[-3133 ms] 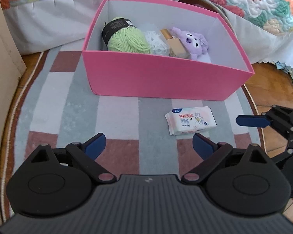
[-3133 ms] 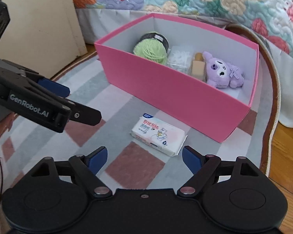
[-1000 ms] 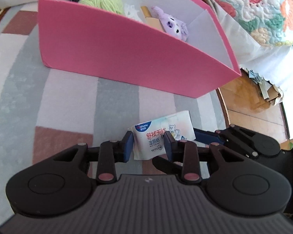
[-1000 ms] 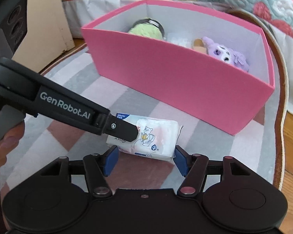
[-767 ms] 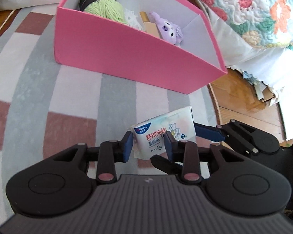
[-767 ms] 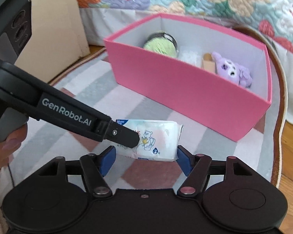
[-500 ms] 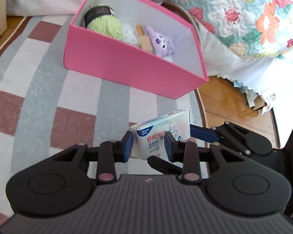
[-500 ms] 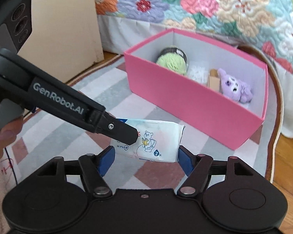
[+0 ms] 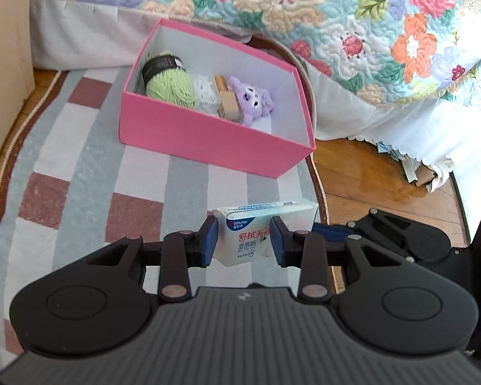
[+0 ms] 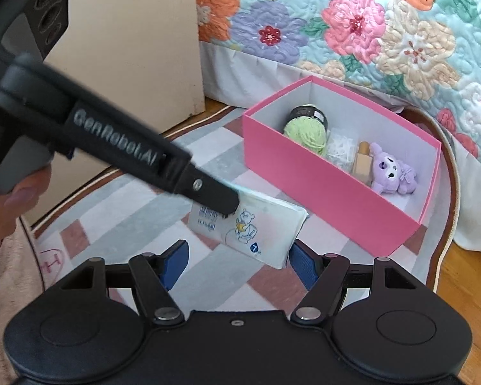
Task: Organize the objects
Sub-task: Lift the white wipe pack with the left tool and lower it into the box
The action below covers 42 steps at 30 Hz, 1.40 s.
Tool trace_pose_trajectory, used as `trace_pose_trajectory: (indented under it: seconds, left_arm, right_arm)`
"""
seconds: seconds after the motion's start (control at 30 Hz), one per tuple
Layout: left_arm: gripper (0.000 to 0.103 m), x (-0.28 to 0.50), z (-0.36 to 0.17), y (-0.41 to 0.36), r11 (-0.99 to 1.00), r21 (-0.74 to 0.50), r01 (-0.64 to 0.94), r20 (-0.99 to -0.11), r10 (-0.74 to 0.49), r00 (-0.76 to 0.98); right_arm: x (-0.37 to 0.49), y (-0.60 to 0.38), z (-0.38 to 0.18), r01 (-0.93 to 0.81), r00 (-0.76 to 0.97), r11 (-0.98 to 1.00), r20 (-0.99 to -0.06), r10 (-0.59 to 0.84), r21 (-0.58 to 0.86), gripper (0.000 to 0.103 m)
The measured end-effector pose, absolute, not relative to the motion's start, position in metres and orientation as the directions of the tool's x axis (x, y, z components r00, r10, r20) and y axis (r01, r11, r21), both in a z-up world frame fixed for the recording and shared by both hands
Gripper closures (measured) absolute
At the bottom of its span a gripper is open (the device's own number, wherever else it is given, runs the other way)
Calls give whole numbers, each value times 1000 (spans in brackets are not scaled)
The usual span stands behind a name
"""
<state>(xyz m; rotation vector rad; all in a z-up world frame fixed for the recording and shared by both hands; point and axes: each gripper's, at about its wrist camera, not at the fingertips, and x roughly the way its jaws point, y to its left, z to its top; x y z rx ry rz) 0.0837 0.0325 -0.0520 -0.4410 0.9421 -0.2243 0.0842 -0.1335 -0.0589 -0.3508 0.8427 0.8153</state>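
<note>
The left gripper [image 9: 243, 241] is clamped on one end of a pack of wet wipes [image 9: 251, 236], its blue pads pressed against the pack's two sides. The right gripper [image 10: 239, 264] stands apart: the pack's other end [image 10: 256, 227] lies between its blue fingers [image 10: 301, 264], the right finger close by the pack's corner and the left one clear of it; whether the right one touches cannot be told. The pack hangs in the air above the rug [image 9: 80, 173], tilted, held only by the left gripper.

The pack is one soft white plastic packet with a blue brand mark, red printed characters on its face, a small cartoon bear and a blue drop bearing a seven.

Beyond it, on the checked grey, white and brown rug, stands one pink box [image 9: 208, 134] with a white inside, open at the top. Four things lie in a row in it: one ball of green yarn [image 9: 170, 85] with a black band, one clear bag of white bits [image 9: 203, 91], one small tan bottle [image 9: 226, 101] and one purple plush toy [image 9: 253, 99]. Behind the box is a bed with a flowered quilt [image 9: 336, 16].
</note>
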Motion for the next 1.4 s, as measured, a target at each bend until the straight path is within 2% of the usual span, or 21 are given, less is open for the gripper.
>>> trace_pose_trajectory:
  seconds: [0.33,0.83,1.1,1.4]
  left_arm:
    - [70,70,-23,30,857,-514,-22,-695,-402,597]
    - [70,89,11,34,859,-512,8,-637,-386,667]
    - [70,129,37,42,859,-511,21,-601,-375,706]
    - [70,210,11,37,842,-540,-11,-621,-390,680]
  right_arm:
    - [79,-142,-25,-752,440,659,-740,509,7,28]
    - [99,-143,1,-746,500,666,-676,541,-20,28]
    - [138,-142,26,-732,525,681,-632,570,7,28]
    - [208,-139,18,-697,543,717,-647,536,8,27]
